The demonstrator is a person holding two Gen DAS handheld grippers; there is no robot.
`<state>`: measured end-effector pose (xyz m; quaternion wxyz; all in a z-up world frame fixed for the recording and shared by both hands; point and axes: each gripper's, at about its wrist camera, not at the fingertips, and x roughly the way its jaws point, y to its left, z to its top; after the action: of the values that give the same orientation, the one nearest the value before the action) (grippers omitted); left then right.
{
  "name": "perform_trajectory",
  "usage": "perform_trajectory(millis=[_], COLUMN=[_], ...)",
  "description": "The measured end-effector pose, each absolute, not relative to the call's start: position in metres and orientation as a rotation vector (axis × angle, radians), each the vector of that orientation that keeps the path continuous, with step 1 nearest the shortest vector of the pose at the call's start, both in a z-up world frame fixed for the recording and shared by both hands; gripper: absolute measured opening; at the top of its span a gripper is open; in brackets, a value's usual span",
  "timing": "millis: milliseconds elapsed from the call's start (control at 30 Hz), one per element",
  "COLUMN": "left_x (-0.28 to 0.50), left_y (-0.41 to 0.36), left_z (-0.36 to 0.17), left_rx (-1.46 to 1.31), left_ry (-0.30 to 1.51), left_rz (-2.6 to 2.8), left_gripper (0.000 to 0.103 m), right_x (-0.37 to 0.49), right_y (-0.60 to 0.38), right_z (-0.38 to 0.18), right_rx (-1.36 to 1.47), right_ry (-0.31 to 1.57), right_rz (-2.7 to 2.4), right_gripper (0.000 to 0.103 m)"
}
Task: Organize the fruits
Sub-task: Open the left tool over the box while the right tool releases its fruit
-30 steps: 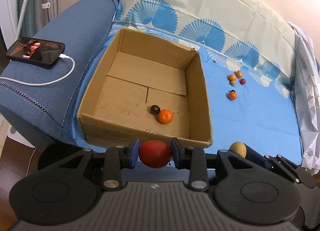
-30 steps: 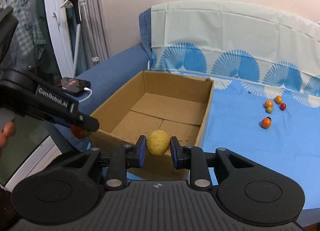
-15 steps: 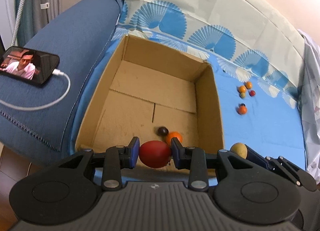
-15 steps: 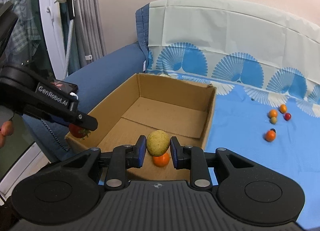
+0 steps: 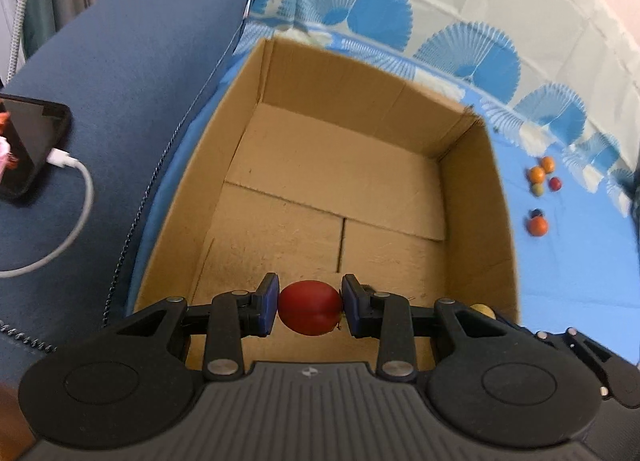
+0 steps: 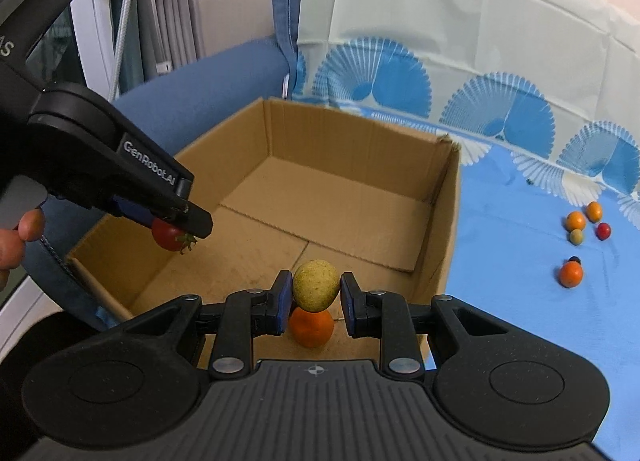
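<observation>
**Both loads held above the open box; release depended on clearance over its floor**

Nearest in the left wrist view, the left gripper was clamped on a red tomato, its blue pads pressed to either side of the fruit. The tomato lay with its longer axis across the jaws. Directly ahead and below was the bare floor of the cardboard box. From the right wrist view the same tomato hung inside the near left corner of the box, above the floor and not touching it.

The right gripper was closed on a yellow-green fruit, gripped at its sides and standing slightly tall between the pads. Immediately beneath it, on the box floor, sat an orange fruit. Whether the two touched could not be told; they overlapped in the view.

The deciding relation, in my judgement: both fruits were already over the box opening, so the drop was downward rather than forward. The left load had free floor under it; the right load had the orange fruit below and risked striking it or rolling off.

Farther out, well apart from the box on the blue cloth, a scatter of small fruits remained uncollected. A phone lay on the sofa arm, clear of the work.
</observation>
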<state>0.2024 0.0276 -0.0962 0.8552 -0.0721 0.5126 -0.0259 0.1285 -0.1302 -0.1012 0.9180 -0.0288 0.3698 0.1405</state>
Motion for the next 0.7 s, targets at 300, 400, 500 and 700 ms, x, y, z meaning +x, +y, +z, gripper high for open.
perform_trajectory(millis=[300, 400, 500, 700], left_x=[0.220, 0.224, 0.227, 0.220], left_y=[0.024, 0.024, 0.024, 0.018], left_z=[-0.143, -0.155, -0.164, -0.162], left_rx=[-0.090, -0.069, -0.053, -0.031], left_ry=[1.158, 1.172, 1.184, 1.127], left_rz=[-0.033, -0.017, -0.006, -0.081], left_gripper=[0.038, 0.038, 0.038, 0.093], right_x=[0.141, 0.144, 0.148, 0.149], right_y=[-0.118, -0.115, -0.114, -0.109], right_z=[-0.131, -0.139, -0.145, -0.147], right_rx=[-0.113, -0.141, -0.152, -0.191], right_ry=[0.823, 0.835, 0.853, 0.855], right_rz=[0.320, 0.324, 0.323, 0.340], right_gripper=[0.027, 0.027, 0.027, 0.043])
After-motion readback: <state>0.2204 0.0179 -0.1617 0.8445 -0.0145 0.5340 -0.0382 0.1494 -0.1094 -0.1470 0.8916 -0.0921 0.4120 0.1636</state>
